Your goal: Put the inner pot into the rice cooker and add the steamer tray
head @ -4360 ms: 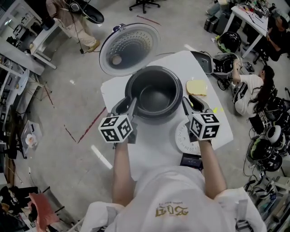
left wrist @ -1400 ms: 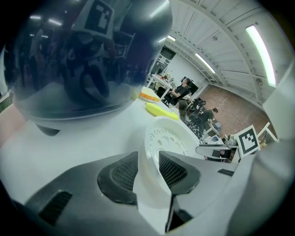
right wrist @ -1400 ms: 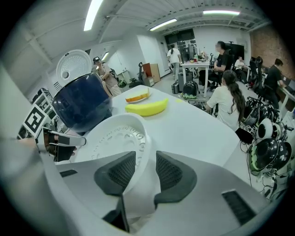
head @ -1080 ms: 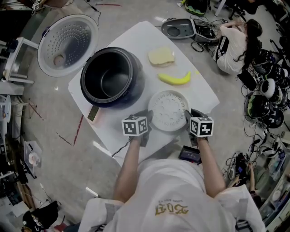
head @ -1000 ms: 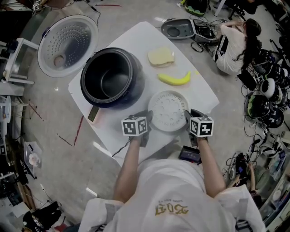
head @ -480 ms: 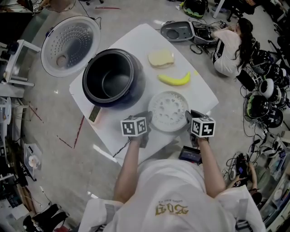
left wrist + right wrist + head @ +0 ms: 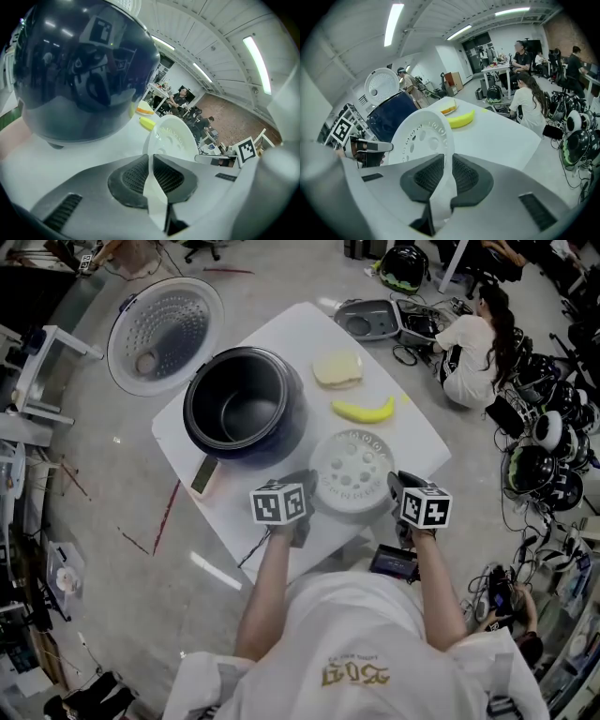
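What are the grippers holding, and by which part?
The steamer tray, by opposite sides of its rim: left gripper one side, right gripper the other, both pairs of jaws closing on it.

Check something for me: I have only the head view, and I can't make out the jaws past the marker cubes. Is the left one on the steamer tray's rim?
Observer: Yes. The left gripper view shows the left gripper closing its jaws on the white rim of the steamer tray, which sits between the ribbed pads.
Operator: And the right?
Observer: Likewise: the right gripper is closing on the tray's opposite rim, pinched between its pads.
Operator: Is the cooker's lid out of the way?
Observer: The right gripper view shows the lid standing upright, open, behind the rice cooker.
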Motion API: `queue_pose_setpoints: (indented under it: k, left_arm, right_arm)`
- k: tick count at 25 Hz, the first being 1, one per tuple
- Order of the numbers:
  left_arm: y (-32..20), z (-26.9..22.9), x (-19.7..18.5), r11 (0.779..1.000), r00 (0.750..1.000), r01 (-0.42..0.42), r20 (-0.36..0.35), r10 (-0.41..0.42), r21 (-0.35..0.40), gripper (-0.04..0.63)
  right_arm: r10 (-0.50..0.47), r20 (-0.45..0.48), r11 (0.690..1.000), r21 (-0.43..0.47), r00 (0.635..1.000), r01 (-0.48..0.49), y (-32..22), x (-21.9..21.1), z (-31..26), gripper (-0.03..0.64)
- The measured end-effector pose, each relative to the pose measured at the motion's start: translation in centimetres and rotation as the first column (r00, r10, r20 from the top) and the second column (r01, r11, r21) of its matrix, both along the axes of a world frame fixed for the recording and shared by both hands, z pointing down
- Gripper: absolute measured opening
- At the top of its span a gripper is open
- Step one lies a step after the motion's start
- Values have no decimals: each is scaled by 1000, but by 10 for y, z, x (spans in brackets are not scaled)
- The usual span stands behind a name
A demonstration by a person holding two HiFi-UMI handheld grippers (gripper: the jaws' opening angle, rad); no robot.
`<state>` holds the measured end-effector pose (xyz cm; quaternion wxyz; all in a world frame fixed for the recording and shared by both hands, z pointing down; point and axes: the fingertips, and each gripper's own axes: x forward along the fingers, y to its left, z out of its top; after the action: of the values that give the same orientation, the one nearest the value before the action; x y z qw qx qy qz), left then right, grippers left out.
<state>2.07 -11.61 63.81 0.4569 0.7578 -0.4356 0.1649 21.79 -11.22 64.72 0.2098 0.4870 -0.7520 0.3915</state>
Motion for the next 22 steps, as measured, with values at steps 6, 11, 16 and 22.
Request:
queue_pose_setpoints:
  k: [6, 11, 16, 22]
  left_arm:
    - [6, -25, -3, 998, 1000, 2, -21, -1, 55, 48]
    - [9, -49, -9, 994, 999, 9, -35, -5, 111, 48]
    - [8, -78, -16, 986, 999, 17, -49, -9, 166, 46]
    - [12, -108, -28, 974, 998, 32, -64, -18, 223, 46]
  right_arm:
    - [17, 33, 999, 43, 999, -19, 4, -3, -23, 64]
    - [28, 58, 995, 92, 998, -33, 6, -7, -49, 61]
    - [22, 71, 990, 138, 997, -32, 3, -15, -77, 60]
    - [13, 100, 981, 189, 995, -32, 2, -26, -107, 57]
